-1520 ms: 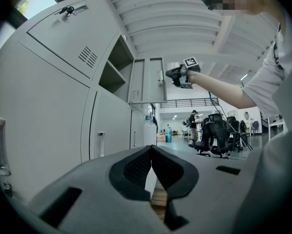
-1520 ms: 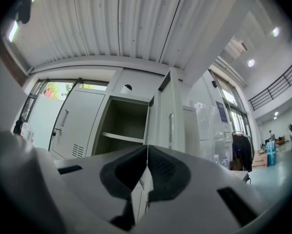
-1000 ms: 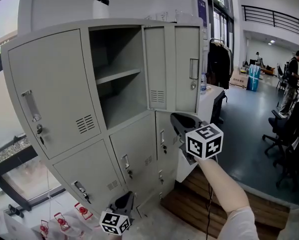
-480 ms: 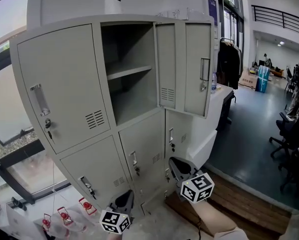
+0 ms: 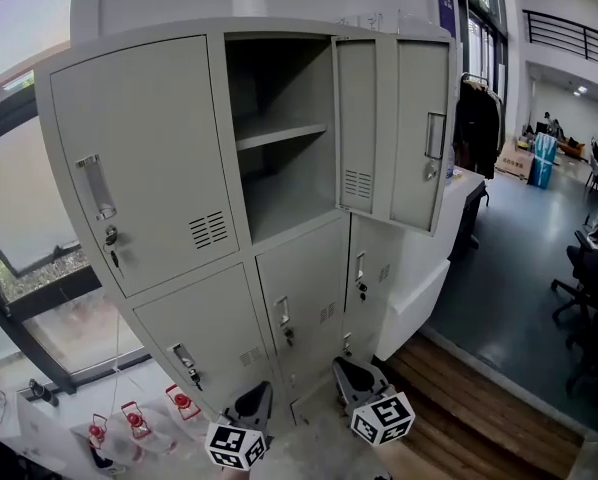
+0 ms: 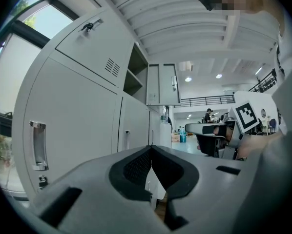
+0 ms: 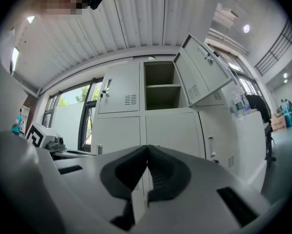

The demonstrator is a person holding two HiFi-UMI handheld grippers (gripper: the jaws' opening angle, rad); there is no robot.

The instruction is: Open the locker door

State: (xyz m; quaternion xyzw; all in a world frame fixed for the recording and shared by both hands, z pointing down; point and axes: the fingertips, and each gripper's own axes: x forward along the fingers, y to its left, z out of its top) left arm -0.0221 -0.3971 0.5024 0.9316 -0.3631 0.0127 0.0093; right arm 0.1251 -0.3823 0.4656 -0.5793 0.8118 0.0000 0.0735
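Your right gripper [image 5: 347,370] sits much lower now, down from beside open locker door [image 5: 394,133] to front of locker [image 5: 139,168] bottom row, near left gripper [image 5: 257,393]. Door of top middle compartment hangs swung wide from compartment's right edge, shelf [image 5: 284,131] showing inside. Opening looks done, so likely you park both hands low, well apart from door. Both grippers point roughly level toward locker front. Both pairs of jaws pressed together, nothing between them.

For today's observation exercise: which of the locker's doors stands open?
The upper middle door, swung out to the right, baring a shelf; the rest look shut.
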